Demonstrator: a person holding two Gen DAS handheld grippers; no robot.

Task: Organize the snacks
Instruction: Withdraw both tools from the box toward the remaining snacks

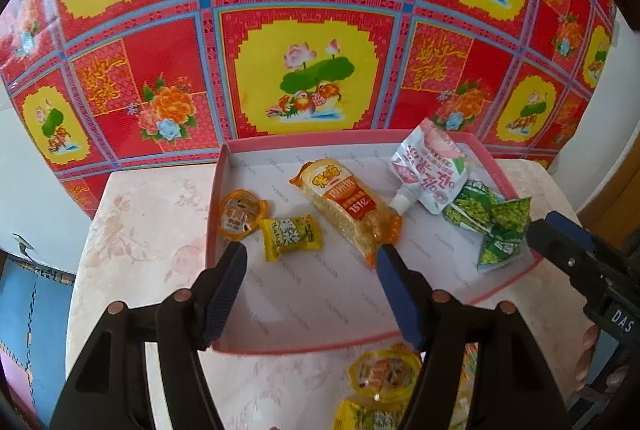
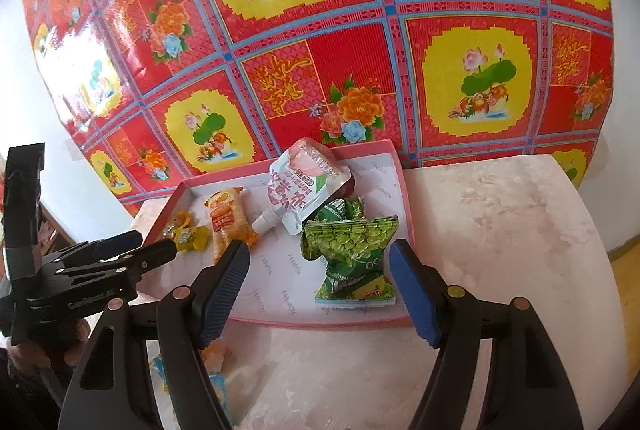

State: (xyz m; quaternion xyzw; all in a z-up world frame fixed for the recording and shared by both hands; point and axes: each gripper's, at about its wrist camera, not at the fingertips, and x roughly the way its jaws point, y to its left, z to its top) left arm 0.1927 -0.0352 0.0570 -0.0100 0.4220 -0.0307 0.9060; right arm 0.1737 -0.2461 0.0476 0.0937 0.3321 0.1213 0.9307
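A shallow pink-rimmed box [image 1: 304,346] [image 2: 312,322] sits on a pale table. In it lie an orange jelly cup [image 1: 240,216], a yellow candy pack [image 1: 290,238] [image 2: 191,238], a long orange rice-cracker pack [image 1: 352,205] [image 2: 228,224], a white spouted pouch [image 1: 430,171] [image 2: 306,185] and green pea packs [image 1: 496,226] [image 2: 352,250]. My left gripper [image 1: 310,256] is open and empty over the box, just before the yellow candy pack. My right gripper [image 2: 320,256] is open and empty, its fingers on either side of the green pea packs. Each gripper shows in the other's view, the left one [image 2: 148,250] and the right one [image 1: 560,242].
Outside the box, near the front edge, lie a yellow jelly cup [image 1: 384,370] and another yellow pack [image 1: 368,416]; more wrappers [image 2: 214,354] show in the right wrist view. A red floral patterned sheet [image 1: 304,29] stands behind the table [image 1: 140,230].
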